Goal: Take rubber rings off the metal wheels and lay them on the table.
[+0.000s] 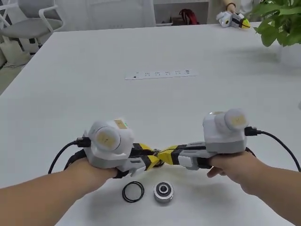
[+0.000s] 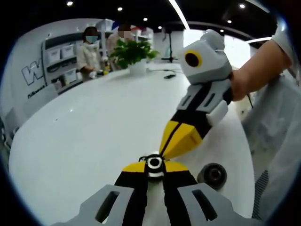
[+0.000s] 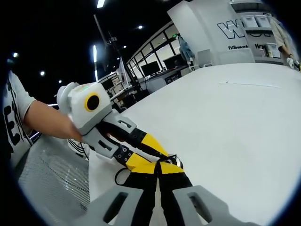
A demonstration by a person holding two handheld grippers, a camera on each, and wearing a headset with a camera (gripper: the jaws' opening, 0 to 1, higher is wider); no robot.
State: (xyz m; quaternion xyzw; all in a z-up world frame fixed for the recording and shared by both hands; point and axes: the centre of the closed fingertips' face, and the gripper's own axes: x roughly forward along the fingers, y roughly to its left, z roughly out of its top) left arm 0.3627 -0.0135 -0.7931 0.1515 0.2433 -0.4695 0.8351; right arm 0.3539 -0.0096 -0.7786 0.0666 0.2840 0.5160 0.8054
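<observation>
The left gripper (image 2: 154,165) has its jaws clamped on a small wheel (image 2: 154,162), which sits right between their yellow tips. Its own view shows the wheel's pale round face with a dark centre. In that view the right gripper (image 2: 168,147) reaches in from above and to the right of the left jaws. Its tips touch the wheel's rim, and its two jaws are pressed together with just a dark seam between them. The right gripper view gives the other side: its own jaws rise together from the bottom, and the left gripper enters from the left to meet them tip to tip. A thin black strand (image 3: 173,158) curls just past the right tips. I cannot tell from it whether those jaws pinch rubber or merely press the rim. Left of the right jaws a black loop (image 3: 118,178) lies on the white table (image 1: 94,84); whether it is a ring or a cable is unclear. The head view looks down from above: the two sets of tips meet above the table, and the clamped wheel is mostly hidden between them. Nearer the person than the tips, a black ring (image 1: 133,191) lies flat. Just beside it but apart, under the right tips, stands a second wheel (image 1: 163,191), bare metal. The left gripper view shows it low to the right of the left jaws. Far beyond the tips lie a power strip (image 1: 160,74) and a plant (image 1: 280,21).
</observation>
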